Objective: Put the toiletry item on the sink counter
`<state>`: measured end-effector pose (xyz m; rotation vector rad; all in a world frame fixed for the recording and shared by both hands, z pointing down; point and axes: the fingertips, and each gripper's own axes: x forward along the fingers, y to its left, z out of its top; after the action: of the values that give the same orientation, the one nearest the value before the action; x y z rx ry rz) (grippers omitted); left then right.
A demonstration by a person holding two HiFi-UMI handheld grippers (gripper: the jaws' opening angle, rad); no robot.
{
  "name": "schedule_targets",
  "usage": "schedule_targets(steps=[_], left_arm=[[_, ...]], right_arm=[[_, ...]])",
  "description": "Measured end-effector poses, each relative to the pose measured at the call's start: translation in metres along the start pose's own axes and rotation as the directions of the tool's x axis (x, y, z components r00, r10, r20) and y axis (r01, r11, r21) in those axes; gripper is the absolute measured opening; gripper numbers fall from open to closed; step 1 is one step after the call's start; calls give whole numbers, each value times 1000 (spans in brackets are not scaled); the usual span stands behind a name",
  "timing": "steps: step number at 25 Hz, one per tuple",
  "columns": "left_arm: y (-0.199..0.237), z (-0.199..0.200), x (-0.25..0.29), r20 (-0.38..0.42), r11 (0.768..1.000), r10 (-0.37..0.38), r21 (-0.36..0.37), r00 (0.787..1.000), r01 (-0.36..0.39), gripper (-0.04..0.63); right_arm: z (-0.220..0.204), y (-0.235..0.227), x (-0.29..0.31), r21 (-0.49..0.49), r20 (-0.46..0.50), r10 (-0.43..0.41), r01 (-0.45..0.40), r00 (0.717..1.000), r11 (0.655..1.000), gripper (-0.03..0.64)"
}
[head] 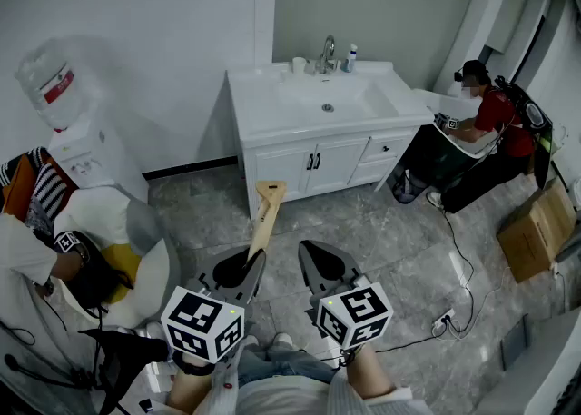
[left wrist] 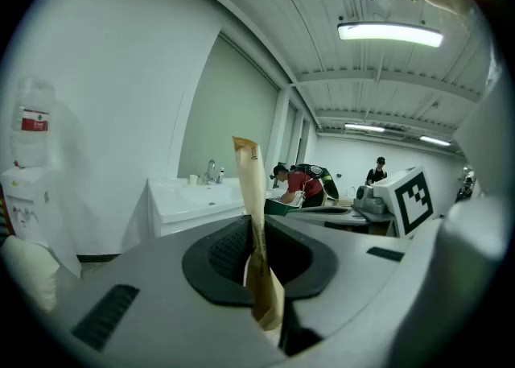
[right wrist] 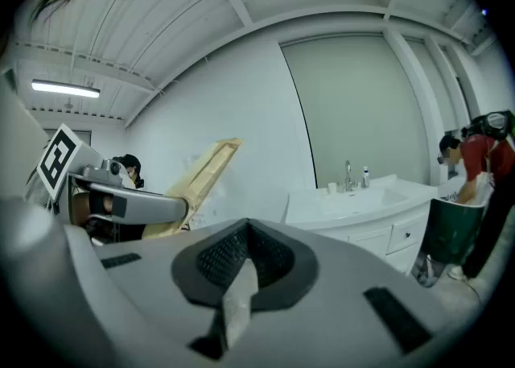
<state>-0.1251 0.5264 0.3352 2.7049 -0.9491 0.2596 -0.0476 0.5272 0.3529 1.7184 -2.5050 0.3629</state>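
Observation:
A long flat tan packet (head: pixel 266 213) sticks up and forward from my left gripper (head: pixel 252 261), whose jaws are shut on its lower end. In the left gripper view the packet (left wrist: pixel 256 221) rises from between the closed jaws of that gripper (left wrist: pixel 261 286). My right gripper (head: pixel 309 251) hangs beside it, jaws together with nothing held; its own view shows the closed right gripper (right wrist: pixel 240 278), with the packet (right wrist: pixel 197 185) off to the left. The white sink counter (head: pixel 263 113) with faucet (head: pixel 327 52) stands across the floor ahead, well apart from both grippers.
A cup (head: pixel 299 64) and small bottle (head: pixel 351 57) stand by the faucet. A water dispenser (head: pixel 68 123) and a seated person (head: pixel 54 241) are at left. A person in red (head: pixel 495 118) bends at right, near a cardboard box (head: pixel 536 232). Cables (head: pixel 454 313) cross the floor.

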Motion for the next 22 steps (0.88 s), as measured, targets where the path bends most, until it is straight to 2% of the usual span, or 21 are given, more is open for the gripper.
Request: schedule_targets(steps=[11, 22], left_arm=[[-4, 1, 8, 8, 999, 41, 15, 999, -41, 40], [14, 0, 39, -26, 998, 44, 35, 999, -43, 40]], right_arm=[[0, -8, -2, -10, 15, 38, -38, 999, 999, 9], [-13, -35, 21, 31, 2, 21, -21, 1000, 999, 10]])
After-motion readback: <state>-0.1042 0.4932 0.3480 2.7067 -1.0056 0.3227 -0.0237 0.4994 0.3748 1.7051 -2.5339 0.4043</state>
